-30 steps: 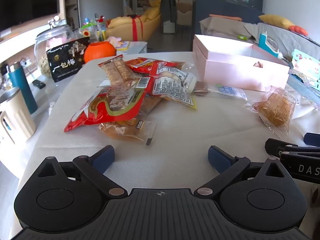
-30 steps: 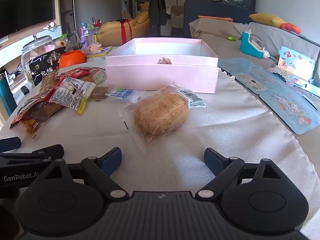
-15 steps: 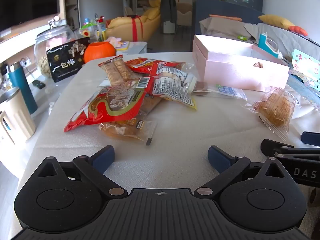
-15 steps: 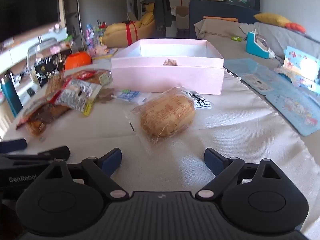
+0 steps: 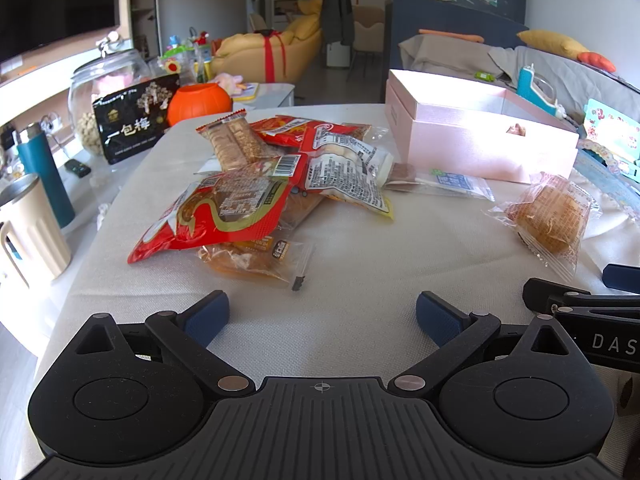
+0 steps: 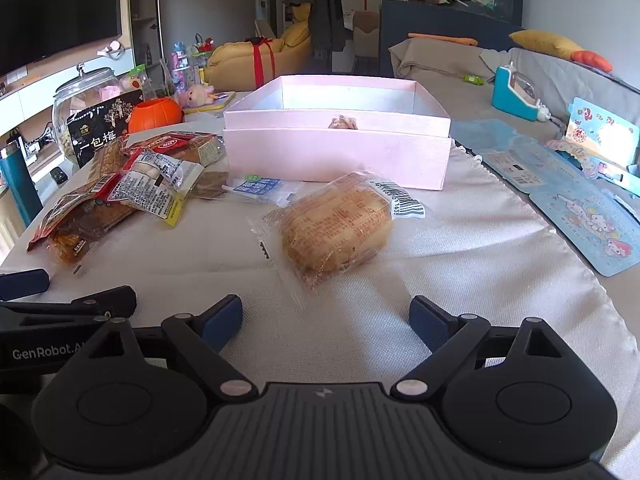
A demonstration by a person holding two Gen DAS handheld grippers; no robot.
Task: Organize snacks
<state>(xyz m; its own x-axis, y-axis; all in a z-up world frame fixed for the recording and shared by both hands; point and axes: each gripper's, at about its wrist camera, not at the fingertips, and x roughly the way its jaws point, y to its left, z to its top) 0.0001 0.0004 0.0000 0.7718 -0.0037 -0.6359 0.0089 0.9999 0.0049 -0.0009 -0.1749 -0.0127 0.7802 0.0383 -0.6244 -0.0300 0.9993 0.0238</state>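
A pile of snack packets (image 5: 256,188) lies on the cloth-covered table, topped by a red bag (image 5: 212,216); the same pile (image 6: 120,188) sits left in the right wrist view. A wrapped bread bun (image 6: 336,226) lies alone just ahead of my right gripper (image 6: 326,318), which is open and empty. The bun (image 5: 548,216) shows at the right in the left wrist view. Behind it stands an open pink box (image 6: 336,152) with one small snack inside. My left gripper (image 5: 322,314) is open and empty, short of the pile. A small blue-labelled packet (image 6: 260,190) rests by the box.
A glass jar (image 5: 104,92), black pouch (image 5: 134,124) and orange pumpkin pot (image 5: 200,102) stand at the back left. A cream mug (image 5: 28,232) and teal bottle (image 5: 44,176) sit off the table's left edge. Blue cartoon cards (image 6: 580,208) lie right.
My right gripper has moved forward, closer to the bun and box. The left gripper has barely moved. Both stay open.
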